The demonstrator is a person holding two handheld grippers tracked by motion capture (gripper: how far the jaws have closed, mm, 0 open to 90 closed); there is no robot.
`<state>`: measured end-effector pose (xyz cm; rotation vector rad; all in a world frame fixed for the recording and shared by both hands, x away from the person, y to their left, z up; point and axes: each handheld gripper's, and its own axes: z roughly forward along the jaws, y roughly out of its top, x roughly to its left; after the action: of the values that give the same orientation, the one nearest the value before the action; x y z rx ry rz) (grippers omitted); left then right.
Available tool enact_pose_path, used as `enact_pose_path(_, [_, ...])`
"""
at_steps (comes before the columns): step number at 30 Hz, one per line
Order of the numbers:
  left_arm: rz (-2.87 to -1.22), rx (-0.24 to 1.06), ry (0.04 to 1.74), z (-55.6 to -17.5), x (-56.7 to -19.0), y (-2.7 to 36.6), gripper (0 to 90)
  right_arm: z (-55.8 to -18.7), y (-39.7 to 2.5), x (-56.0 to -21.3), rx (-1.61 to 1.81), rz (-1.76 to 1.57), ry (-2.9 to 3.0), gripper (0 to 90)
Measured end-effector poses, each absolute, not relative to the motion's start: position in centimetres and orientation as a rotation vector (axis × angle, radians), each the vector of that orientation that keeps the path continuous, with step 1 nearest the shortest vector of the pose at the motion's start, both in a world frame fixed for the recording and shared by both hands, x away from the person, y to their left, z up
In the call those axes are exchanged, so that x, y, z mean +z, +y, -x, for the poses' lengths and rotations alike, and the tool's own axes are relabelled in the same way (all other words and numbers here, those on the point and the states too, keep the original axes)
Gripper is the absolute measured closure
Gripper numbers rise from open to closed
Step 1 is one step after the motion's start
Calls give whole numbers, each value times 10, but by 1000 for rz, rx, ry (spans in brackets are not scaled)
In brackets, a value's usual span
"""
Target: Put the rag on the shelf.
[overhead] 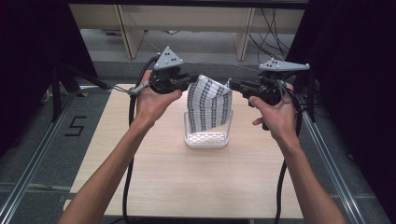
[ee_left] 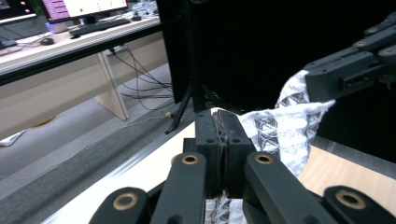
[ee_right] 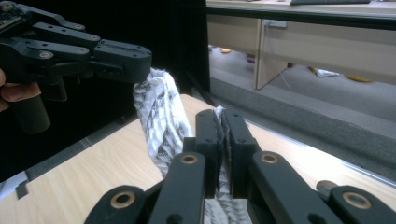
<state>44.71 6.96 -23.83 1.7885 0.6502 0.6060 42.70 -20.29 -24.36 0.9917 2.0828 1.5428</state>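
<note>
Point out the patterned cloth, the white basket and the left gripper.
patterned cloth (overhead: 210, 103), high view, middle of the hanging panel.
white basket (overhead: 206, 139), high view, front wall near the base.
left gripper (ee_left: 219, 140), left gripper view, between the jaw tips shut on the cloth.

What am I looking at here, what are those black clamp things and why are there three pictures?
A person sits at a wooden table and holds a hand tool with two black jaws in each hand. One picture comes from a camera above the table; the other two come from small cameras riding on each tool, looking along its jaws. The left gripper and the right gripper each pinch a top corner of a black-and-white patterned cloth, holding it up between them. The cloth hangs over a white basket on the table, its lower part inside. In both gripper views the jaws are closed on the fabric.
</note>
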Motion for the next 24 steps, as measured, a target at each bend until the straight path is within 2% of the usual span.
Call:
enact_pose_path(9, [-1777, 665, 755, -483, -237, 60, 877, -461, -197, -241, 1544, -1031, 2063, 866])
enact_pose_path(24, [-1735, 569, 898, -538, -274, 55, 873, -513, -191, -271, 1481, -1246, 2020, 863])
